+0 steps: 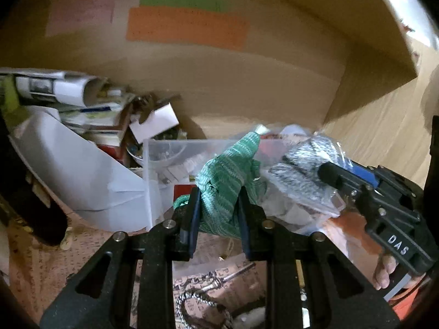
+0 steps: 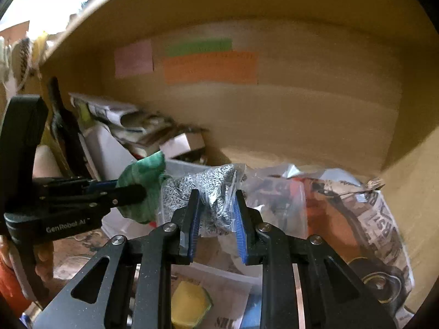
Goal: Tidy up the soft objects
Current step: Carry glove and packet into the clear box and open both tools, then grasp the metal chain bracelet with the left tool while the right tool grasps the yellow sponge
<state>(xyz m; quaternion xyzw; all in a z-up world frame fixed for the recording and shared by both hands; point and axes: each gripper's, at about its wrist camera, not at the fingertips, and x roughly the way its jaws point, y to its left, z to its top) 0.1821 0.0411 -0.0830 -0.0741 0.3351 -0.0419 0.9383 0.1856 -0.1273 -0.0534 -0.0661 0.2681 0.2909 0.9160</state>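
My left gripper (image 1: 219,196) is shut on a green knitted cloth (image 1: 229,175) and holds it over a clear plastic tub (image 1: 153,164). The cloth also shows in the right wrist view (image 2: 142,183), with the left gripper (image 2: 131,192) clamped on it. My right gripper (image 2: 215,201) is shut on a clear plastic bag holding a grey speckled knit (image 2: 211,192). The bag also shows in the left wrist view (image 1: 304,164), with the right gripper (image 1: 329,174) at it. Both grippers are close together inside a large cardboard box (image 1: 247,82).
Rolled papers and booklets (image 1: 68,87) pile at the box's left. A white sheet (image 1: 82,170) leans by the tub. A newspaper-wrapped bundle (image 2: 378,219) lies at the right. A yellow sponge (image 2: 189,304) and a braided cord (image 1: 197,304) lie below the grippers.
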